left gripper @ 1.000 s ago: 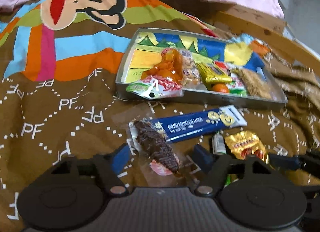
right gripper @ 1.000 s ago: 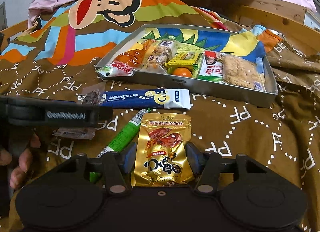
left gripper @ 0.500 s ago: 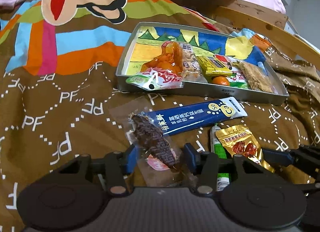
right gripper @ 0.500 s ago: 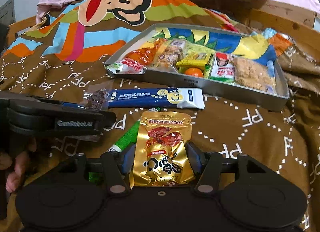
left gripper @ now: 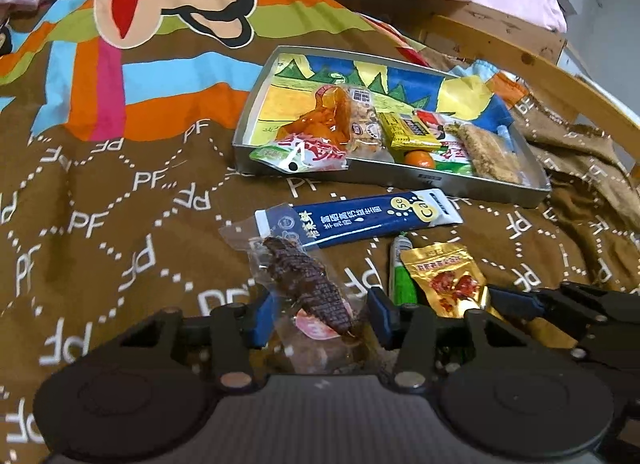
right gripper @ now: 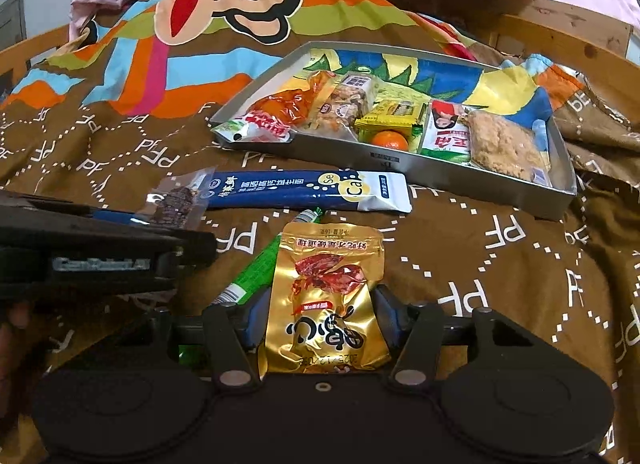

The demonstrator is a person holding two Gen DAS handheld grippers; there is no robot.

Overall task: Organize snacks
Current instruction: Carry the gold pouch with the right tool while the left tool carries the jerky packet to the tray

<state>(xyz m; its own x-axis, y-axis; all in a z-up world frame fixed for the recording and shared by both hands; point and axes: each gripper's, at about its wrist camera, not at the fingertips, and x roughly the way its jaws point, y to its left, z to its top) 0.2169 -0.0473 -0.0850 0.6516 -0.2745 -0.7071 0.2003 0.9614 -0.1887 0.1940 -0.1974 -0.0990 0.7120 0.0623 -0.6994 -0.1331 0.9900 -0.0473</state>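
Left wrist view, left gripper fingers clamping clear dark jerky packet, right gripper fingers pinching gold pouch, blue sachet and green tube between them and the snack tray.

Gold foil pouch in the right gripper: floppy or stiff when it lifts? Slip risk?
The gold foil pouch looks crinkled and puffy, so it is probably light and will likely flex, its free top drooping. The foil is glossy, so it may slide between the right gripper fingers, which pinch only its lower sides. Contents look small, so probably not fragile.
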